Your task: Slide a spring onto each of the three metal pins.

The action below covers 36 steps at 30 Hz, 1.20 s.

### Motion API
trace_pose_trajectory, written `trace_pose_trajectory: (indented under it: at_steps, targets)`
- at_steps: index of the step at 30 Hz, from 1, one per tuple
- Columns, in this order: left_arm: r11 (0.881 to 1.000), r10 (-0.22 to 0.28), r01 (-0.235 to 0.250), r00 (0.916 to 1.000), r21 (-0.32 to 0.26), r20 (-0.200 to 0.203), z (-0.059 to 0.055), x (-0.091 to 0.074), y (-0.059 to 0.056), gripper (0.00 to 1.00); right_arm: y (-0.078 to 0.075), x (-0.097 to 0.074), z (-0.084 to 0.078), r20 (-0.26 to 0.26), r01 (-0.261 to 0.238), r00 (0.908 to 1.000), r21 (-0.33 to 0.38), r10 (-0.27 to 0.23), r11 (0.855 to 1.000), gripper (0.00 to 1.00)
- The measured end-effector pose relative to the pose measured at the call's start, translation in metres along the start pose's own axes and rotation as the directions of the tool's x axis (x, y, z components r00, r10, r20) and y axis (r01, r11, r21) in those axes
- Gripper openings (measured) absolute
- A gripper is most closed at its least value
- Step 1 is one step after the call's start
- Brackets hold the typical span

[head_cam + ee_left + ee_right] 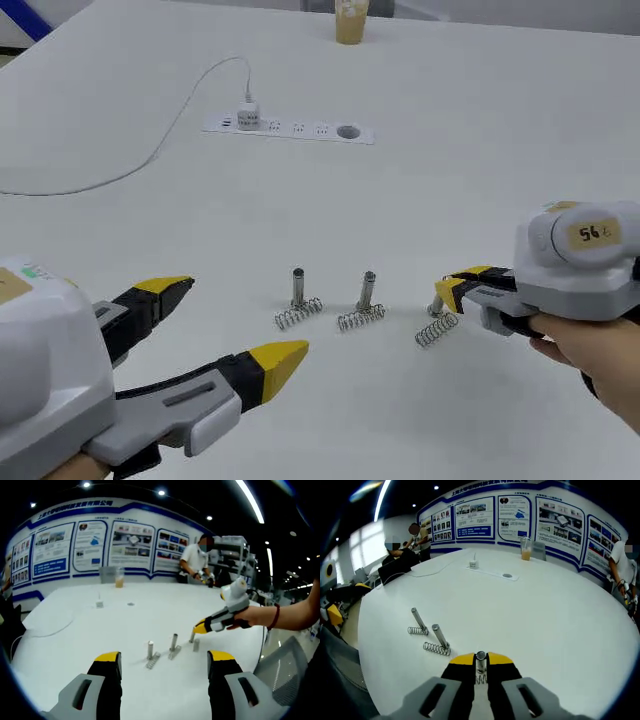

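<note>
Head view: white worktop with three metal pins standing upright in a row near the front, each with a spring lying flat at its base, none threaded on. Left pin has left spring touching its foot. Middle pin has middle spring against it. Right pin has right spring just beside it, angled toward the front.

Left tongs hang low at front left, jaws spread wide, nothing between them, well apart from the pins. Right tongs come in from the right, held by a hand, yellow tips at the right pin. Right gripper view shows the jaws drawn in almost together with the right pin's top standing between the yellow tips, which look closed on it; the right spring shows through the narrow gap below. The left and middle pins sit off to the left in that view, tilted by the fisheye.

Further back on the worktop lies a white power strip with a charger plugged in and a cable trailing off to the left. A cup stands at the far edge. Left gripper view shows a poster wall and a person standing behind the worktop
</note>
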<state>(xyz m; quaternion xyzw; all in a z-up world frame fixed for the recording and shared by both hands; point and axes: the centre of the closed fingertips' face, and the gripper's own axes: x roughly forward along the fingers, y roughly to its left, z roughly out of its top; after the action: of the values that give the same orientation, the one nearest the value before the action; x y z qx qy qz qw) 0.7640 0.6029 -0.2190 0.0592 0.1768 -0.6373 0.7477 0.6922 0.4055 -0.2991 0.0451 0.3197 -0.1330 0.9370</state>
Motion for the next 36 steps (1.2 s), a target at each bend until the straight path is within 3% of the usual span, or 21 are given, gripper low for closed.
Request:
trace_pose_trajectory:
  at_steps: [4, 17, 23, 28, 36]
  targets:
    - [1.000, 0.007, -0.008, 0.9999, 0.004, 0.014, 0.003, -0.002, 0.001, 0.70, 0.000, 0.000, -0.001, -0.006, -0.006, 1.0000, -0.001, 0.006, 1.000, 0.09]
    - [0.999, 0.009, -0.009, 0.9999, 0.033, -0.008, -0.001, -0.004, 0.004, 0.69, 0.004, 0.002, -0.003, -0.011, -0.025, 0.9996, -0.047, 0.025, 0.999, 0.10]
    - [0.998, 0.003, -0.001, 0.9997, 0.068, -0.024, -0.002, 0.000, 0.004, 0.68, 0.007, 0.000, 0.001, 0.008, -0.030, 0.9995, -0.045, 0.031, 0.999, 0.18]
    - [0.992, 0.009, -0.002, 0.9985, 0.128, -0.054, -0.009, 0.005, 0.005, 0.65, 0.011, -0.007, 0.010, 0.052, -0.056, 0.9970, -0.024, 0.057, 0.998, 0.24]
    - [0.986, -0.001, 0.016, 0.9965, 0.169, -0.084, -0.015, 0.015, 0.008, 0.62, 0.017, -0.021, 0.019, 0.112, -0.085, 0.9900, -0.006, 0.085, 0.996, 0.40]
